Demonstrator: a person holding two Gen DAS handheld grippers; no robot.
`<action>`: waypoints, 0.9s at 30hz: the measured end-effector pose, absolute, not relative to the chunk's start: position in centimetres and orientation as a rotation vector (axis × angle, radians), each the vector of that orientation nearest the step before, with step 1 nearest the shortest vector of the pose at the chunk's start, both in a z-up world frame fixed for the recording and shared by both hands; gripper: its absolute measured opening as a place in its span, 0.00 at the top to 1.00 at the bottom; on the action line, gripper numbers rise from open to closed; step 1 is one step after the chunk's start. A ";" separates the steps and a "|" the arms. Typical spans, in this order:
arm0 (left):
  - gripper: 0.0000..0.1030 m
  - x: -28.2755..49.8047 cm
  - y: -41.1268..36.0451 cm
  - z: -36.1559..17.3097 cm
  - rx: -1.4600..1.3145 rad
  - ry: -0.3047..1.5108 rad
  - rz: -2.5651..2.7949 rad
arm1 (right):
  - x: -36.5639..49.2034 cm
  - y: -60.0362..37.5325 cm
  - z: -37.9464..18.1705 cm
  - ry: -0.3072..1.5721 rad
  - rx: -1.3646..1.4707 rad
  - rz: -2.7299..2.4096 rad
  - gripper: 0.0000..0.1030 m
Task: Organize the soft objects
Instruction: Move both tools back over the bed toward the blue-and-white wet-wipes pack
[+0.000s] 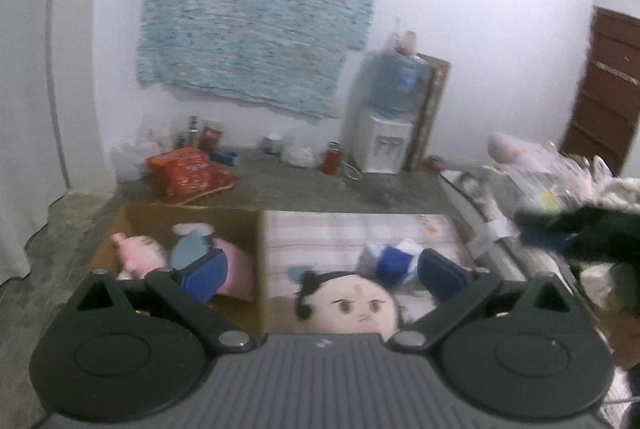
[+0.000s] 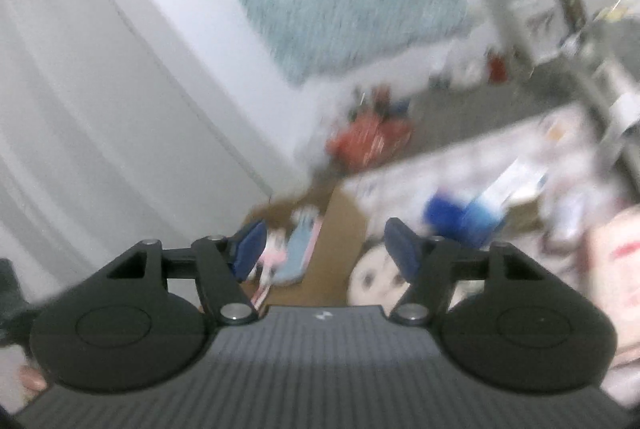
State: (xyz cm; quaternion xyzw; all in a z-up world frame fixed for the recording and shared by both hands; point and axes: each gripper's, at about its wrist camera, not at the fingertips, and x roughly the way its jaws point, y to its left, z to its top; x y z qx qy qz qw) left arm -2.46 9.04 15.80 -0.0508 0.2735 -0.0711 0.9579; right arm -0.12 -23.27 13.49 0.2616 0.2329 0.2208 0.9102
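Two plush toys (image 1: 168,253), cardboard box (image 1: 244,229), round-faced doll (image 1: 352,305)

Plush cloth doll (image 1: 352,303), matt cardboard box (image 1: 244,229), glossy red bag (image 1: 188,177).

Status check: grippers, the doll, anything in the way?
Left gripper open, empty; right gripper open, empty. Black-haired doll lies on the striped cloth, beside the cardboard box. Blue-white soft toy just behind the doll.
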 end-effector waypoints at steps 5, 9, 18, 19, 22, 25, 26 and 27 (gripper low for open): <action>0.01 0.6 5.0 16.9 -0.055 0.581 -0.220 | -0.8 -29.2 16.9 0.382 0.563 0.468 0.34; 0.01 3.0 2.5 18.1 -0.017 0.578 -0.228 | 1.0 -32.6 17.4 0.344 0.578 0.476 0.32; 0.01 10.5 -3.9 13.7 0.042 0.668 -0.217 | 9.5 -33.7 10.4 0.440 0.600 0.499 0.36; 0.01 11.2 -4.6 12.8 0.058 0.682 -0.215 | 10.5 -33.7 9.2 0.459 0.619 0.495 0.38; 0.01 13.6 -5.8 10.2 0.085 0.732 -0.190 | 12.2 -33.9 6.1 0.483 0.664 0.487 0.43; 0.01 15.4 -7.0 7.7 0.112 0.778 -0.190 | 14.0 -33.7 3.1 0.496 0.707 0.463 0.47; 0.01 15.9 -7.2 6.9 0.115 0.795 -0.190 | 14.7 -33.6 2.2 0.496 0.713 0.458 0.47; 0.01 16.6 -7.4 6.1 0.114 0.814 -0.191 | 15.4 -33.3 1.5 0.497 0.725 0.448 0.47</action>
